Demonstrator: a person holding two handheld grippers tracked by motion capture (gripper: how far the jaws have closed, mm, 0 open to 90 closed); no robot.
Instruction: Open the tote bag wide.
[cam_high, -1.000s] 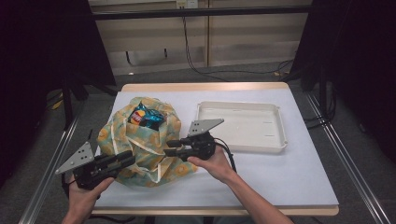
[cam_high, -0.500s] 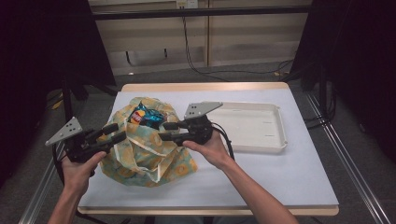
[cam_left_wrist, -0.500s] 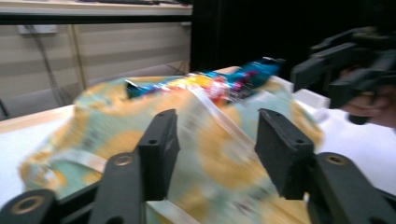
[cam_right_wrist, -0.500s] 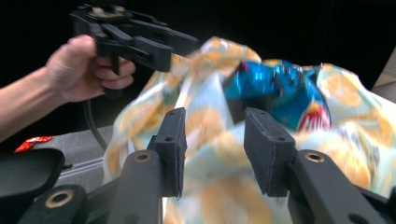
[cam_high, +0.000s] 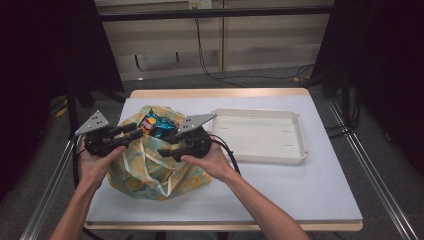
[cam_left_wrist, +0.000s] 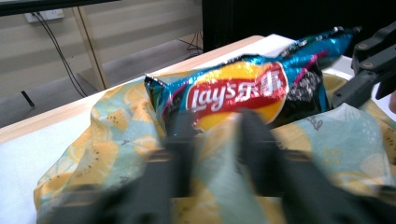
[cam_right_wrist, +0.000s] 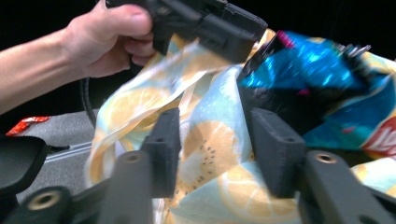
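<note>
A cloth bag (cam_high: 150, 172) printed with yellow fruit slices lies on the left of the table, and a blue Lay's chip packet (cam_high: 157, 125) sticks out of its mouth. My left gripper (cam_high: 131, 134) is at the bag's left rim. Its jaws have just been closing, and in the left gripper view (cam_left_wrist: 215, 135) a fold of the bag (cam_left_wrist: 116, 140) is pinched between them, below the packet (cam_left_wrist: 243, 88). My right gripper (cam_high: 167, 150) points left at the right rim. Its jaws have just closed a little on a fold of cloth (cam_right_wrist: 210, 154) beside the packet (cam_right_wrist: 308, 70).
An empty white tray (cam_high: 260, 135) sits to the right of the bag. White sheet covers the table, whose wooden far edge (cam_high: 225, 92) shows. In the right gripper view, the person's left hand (cam_right_wrist: 102, 37) is close above the cloth.
The left gripper came up from the table's front left corner to the bag's left rim, opened wide on the way and closed on the cloth. The right gripper shifted slightly; the bag's mouth stands higher.
</note>
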